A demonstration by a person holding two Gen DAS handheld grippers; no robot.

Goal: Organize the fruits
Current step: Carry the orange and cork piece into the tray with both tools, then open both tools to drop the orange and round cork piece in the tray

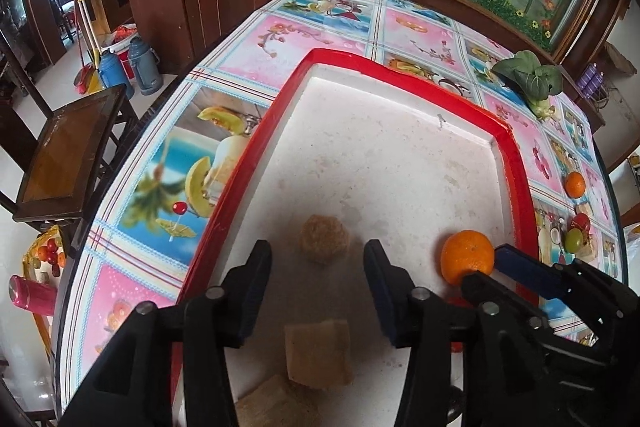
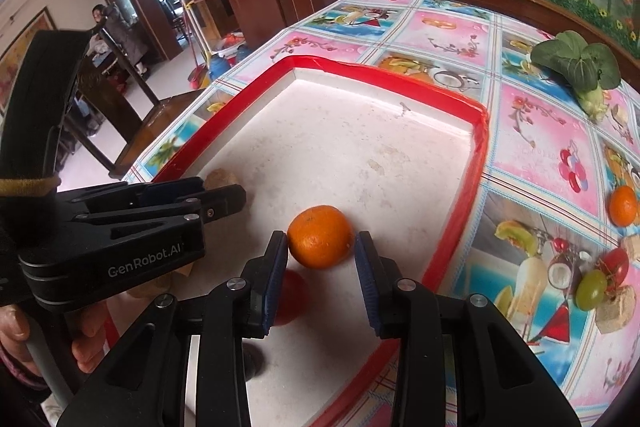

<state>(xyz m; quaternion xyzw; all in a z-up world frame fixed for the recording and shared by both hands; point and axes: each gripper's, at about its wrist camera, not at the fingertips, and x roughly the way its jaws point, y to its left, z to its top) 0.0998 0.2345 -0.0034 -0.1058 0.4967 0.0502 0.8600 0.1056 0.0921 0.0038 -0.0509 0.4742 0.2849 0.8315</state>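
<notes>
Now | right claw [image 2: 321, 247] spread around orange [image 2: 320, 237] | left claw [image 1: 317, 259] spread, empty

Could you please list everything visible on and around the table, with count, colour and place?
Tray: one, red rim, white floor, on the table.
Oranges: two, orange; one in the tray between the right gripper's fingers, one on the tablecloth right of the tray.
Tomatoes: two, red; one in the tray behind the right gripper's left finger, one on the cloth.
Grape: one, green, beside the outer tomato.
Brown pastry pieces: three in the tray, tan.
Bok choy: one, green, far right of the table.
Tablecloth: one, pink and blue.
Left gripper: black, open over the tray.
Right gripper: black, open around the orange.
</notes>
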